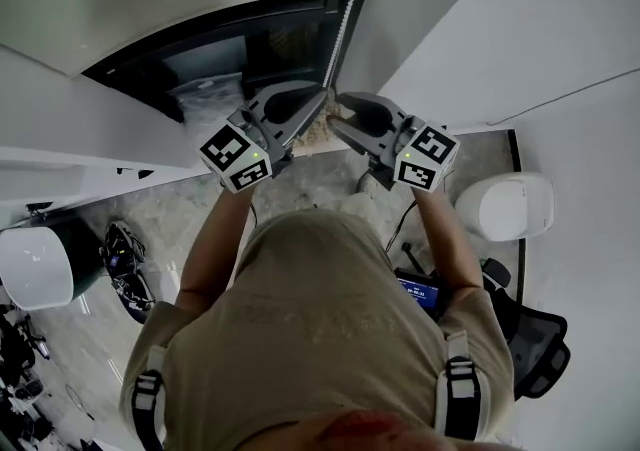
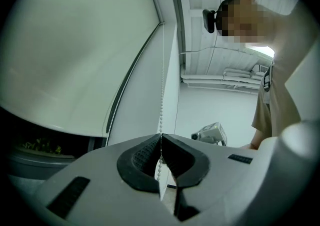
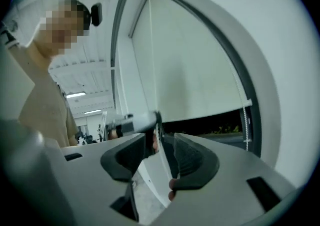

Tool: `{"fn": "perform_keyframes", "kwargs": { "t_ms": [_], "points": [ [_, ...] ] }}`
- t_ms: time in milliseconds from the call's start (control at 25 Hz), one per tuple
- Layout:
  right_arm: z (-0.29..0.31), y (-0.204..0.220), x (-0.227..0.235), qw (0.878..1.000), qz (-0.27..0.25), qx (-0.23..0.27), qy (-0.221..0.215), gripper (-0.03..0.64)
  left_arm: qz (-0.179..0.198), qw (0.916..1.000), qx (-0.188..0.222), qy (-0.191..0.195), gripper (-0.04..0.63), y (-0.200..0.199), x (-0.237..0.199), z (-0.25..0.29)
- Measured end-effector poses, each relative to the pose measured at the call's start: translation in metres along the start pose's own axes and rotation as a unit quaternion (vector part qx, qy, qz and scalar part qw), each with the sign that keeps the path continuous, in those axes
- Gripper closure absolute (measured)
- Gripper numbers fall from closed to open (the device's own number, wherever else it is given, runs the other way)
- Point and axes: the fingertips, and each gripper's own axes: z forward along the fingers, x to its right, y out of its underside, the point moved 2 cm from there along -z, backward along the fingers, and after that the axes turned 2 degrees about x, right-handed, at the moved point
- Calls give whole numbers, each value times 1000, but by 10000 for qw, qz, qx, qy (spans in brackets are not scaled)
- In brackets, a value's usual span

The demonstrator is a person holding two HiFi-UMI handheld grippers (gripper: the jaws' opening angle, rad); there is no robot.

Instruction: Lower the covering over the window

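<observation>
a small blue screen (image 1: 418, 291) beside the person shows print too small to read. the bead chain (image 2: 162, 100) of the white blind (image 2: 75, 49) hangs straight down into the left gripper (image 2: 161, 139) and comes out again below its dark ribbed pads (image 2: 142, 155). these jaws are pressed together and pinch the chain. the right gripper (image 3: 160, 142) is just beside it, jaws spread wide and holding nothing; the left gripper's tip shows through the gap. beyond both jaws, a dark strip of window (image 3: 215, 122) stays uncovered under the blind.
</observation>
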Motion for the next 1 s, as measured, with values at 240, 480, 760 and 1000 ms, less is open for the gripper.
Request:
{"fn": "perform_keyframes", "kwargs": {
  "t_ms": [240,480,760,1000],
  "points": [
    [13,-69,-14,9936,-767,797,221,525,-78,9998,-147,119,572,25,17,-3],
    [20,-68,-7,9936,-588,888,388,607,-896,9943,514,271,553,3,19,-22],
    [45,-16,-22,9996,-180,93,-199,607,-89,9989,435,129,422,-48,-2,-4],
    [36,-15,-10,9998,-35,196,-69,607,-17,9995,228,202,571,-46,0,13]
  ]
}}
